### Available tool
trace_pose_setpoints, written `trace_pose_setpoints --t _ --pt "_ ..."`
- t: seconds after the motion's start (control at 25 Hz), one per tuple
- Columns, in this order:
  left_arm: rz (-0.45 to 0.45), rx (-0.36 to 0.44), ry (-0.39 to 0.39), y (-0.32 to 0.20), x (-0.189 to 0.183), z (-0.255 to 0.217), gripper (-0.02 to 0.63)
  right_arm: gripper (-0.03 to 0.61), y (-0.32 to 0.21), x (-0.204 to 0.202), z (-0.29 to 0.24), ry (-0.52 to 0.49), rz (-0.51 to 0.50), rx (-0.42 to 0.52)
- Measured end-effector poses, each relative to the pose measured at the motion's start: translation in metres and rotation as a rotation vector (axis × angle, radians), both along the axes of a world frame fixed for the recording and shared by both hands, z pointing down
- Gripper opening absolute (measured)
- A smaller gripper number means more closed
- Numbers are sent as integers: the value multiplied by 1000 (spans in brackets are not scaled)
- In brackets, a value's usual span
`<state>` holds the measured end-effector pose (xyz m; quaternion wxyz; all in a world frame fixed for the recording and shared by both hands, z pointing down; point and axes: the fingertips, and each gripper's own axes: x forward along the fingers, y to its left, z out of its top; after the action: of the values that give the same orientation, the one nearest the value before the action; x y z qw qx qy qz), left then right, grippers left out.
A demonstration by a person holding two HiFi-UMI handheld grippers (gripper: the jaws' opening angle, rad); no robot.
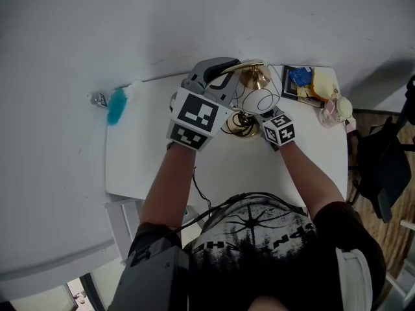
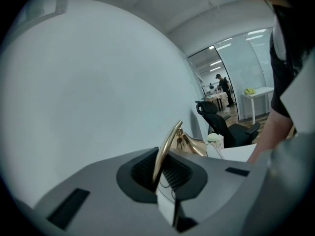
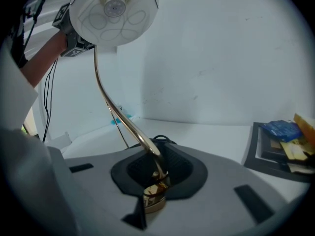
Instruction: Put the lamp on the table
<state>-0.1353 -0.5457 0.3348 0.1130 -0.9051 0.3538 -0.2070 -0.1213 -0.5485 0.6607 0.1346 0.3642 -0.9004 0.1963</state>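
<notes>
Far-left corner of the worktop (image 1: 142, 161): a blue brush-like object (image 1: 117, 107) lies at the edge, well apart from the work.

Left tongs (image 2: 158, 173): pressed together on the upper curve of the gilt stem (image 2: 167, 144).

Centre, toward the far edge: the lamp (image 1: 259, 100), held by 2 tongs at once, white shade up and tilted, base low over the worktop. Whether the base already bears on the surface cannot be told. A black cord (image 3: 162, 140) coils just beside it.

Right tongs (image 3: 153, 181): pinching the lower stem close above the base.

Far-right corner: a dark tray (image 1: 305, 86) of blue and yellow items and a small clear bottle (image 1: 337, 109), near the shade.

Progress, as judged: the lamp is brought to its place. Settling the base and freeing both grips appear to remain.

Room: the near and left parts are bare. The wall closes the far edge, and the right corner is crowded.
</notes>
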Motion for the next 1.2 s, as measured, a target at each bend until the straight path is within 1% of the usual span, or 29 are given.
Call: trace_pose_setpoints --t 0.04,0.12,0.2,0.32,0.48,0.6,0.92,1.2 --pt "-6 11 -19 0 0 0 21 34 0 1 1 7 3 -13" --pt "-12 32 -60 1 1 0 23 88 -1 4 1 9 11 -33" --pt "-24 53 -98 2 1 0 26 126 -2 5 1 9 12 -39" --pt "-56 83 -129 1 -5 -1 87 156 -1 3 -1 16 3 -30" --pt "-80 72 -134 4 -13 0 146 169 2 5 -4 26 3 -21" --pt "-99 76 -126 9 -18 -1 163 169 5 7 -5 37 3 -15" --pt "-173 100 -90 36 -36 -12 166 167 19 25 -19 51 2 -4" --pt "-244 101 15 80 -39 -17 162 167 52 59 -46 45 -40 40"
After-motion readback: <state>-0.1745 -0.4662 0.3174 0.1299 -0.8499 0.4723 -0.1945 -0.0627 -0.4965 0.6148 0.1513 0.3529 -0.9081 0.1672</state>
